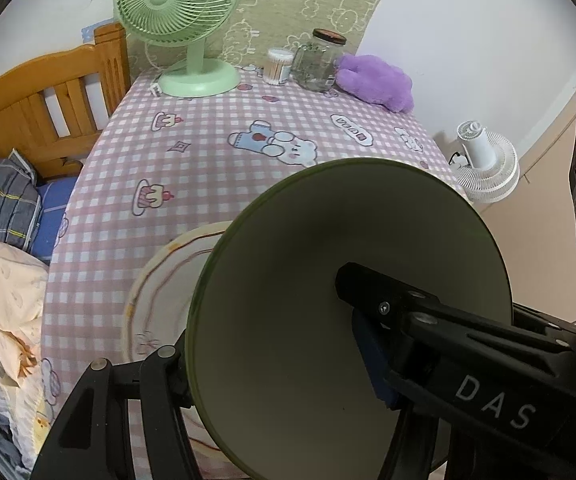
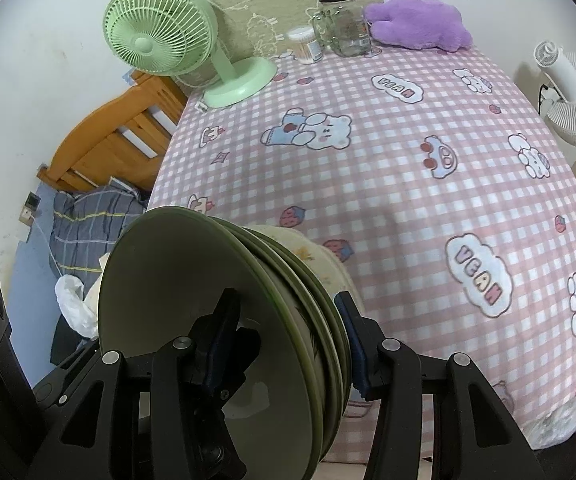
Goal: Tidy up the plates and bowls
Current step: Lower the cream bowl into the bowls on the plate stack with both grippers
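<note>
A stack of olive-green plates [image 2: 207, 320] stands on edge, held above the near part of the pink checked table. My right gripper [image 2: 288, 336] is shut on the stack, one finger on each side. In the left wrist view my left gripper [image 1: 271, 320] is shut on the same green plates [image 1: 308, 280], one finger across the plate's face. A cream plate with a patterned rim [image 1: 155, 292] sits behind the green ones; it also shows in the right wrist view [image 2: 312, 256], pressed against the stack. I cannot tell whether it rests on the table.
On the checked tablecloth [image 2: 408, 160] at the far end stand a green desk fan [image 1: 175, 20], a cotton swab tub [image 1: 277, 66], a glass jar [image 1: 320, 60] and a purple plush toy [image 1: 376, 80]. A wooden bed [image 1: 39, 100] with bedding lies left. A white fan [image 1: 484, 164] stands right.
</note>
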`<state>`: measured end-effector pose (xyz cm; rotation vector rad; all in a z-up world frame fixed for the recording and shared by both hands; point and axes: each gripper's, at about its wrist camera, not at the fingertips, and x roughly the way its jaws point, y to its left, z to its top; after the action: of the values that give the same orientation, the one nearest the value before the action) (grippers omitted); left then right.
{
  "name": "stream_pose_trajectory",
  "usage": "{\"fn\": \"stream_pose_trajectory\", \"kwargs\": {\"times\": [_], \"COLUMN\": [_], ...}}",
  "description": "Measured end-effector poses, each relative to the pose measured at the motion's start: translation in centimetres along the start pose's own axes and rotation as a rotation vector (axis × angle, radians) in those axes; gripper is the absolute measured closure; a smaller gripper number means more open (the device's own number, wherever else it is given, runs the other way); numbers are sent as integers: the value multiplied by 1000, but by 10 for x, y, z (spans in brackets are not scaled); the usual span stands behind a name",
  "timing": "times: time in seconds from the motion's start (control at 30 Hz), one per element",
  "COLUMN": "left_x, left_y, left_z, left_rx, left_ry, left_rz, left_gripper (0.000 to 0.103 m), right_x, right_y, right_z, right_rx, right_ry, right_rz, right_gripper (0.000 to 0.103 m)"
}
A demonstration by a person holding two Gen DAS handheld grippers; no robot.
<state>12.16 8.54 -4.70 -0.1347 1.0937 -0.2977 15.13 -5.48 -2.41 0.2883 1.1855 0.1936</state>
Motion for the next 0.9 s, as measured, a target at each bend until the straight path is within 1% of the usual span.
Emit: {"fn": "stream_pose_trajectory", "kwargs": {"times": [0.17,0.4,0.73,0.9], "left_x": [0,8,27,30], "left_y": [23,49,60,61], "left_z": [-1,-3,-4,0], "left_rx": [-1,-5,-11,0], "left_ry": [22,69,142,137], "left_rz": [-4,-22,-49,-46], "left_gripper": [39,39,39,39], "right_x": [13,32,55,59], "right_y": [20,37,39,38], "right_z": [-5,-11,-10,-7], "right_rx": [10,29,60,57], "right_ry": [16,52,111,117], "right_rz": [-8,-32,-78,-90], "right_gripper": [51,51,51,51]}}
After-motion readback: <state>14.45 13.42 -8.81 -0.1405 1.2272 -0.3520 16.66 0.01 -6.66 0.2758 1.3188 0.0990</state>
